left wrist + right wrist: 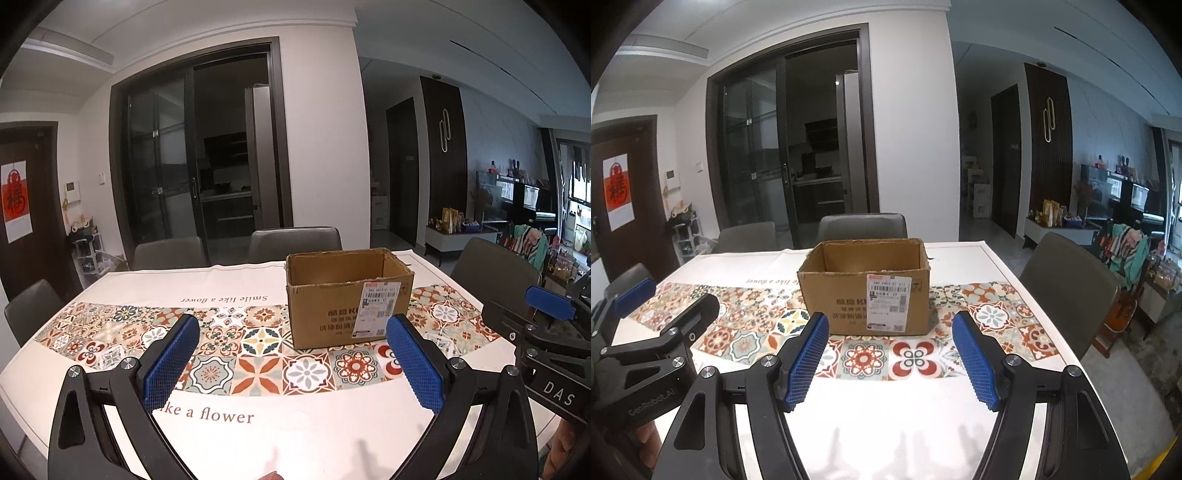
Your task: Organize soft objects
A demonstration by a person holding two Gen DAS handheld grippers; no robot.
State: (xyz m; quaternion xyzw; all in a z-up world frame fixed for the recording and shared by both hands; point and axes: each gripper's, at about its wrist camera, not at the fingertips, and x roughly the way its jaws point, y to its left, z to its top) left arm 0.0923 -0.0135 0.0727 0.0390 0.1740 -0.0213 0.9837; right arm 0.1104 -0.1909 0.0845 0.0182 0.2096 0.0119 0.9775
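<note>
An open brown cardboard box (351,295) with a white shipping label stands on the patterned tablecloth (229,373), beyond both grippers. My left gripper (293,358) is open over the cloth with nothing between its blue pads (173,354); the box is ahead and slightly right of it. My right gripper (892,360) is also open and holds nothing, and the box (864,288) lies straight ahead of it. Each gripper shows in the other's view: the right gripper (532,306) at the right edge, the left gripper (665,306) at the left edge. No soft object is in view.
Grey chairs (862,227) stand along the table's far side, and one more chair (1067,291) at its right end. Behind are dark glass sliding doors (192,162). A cluttered living area (1126,240) lies to the right.
</note>
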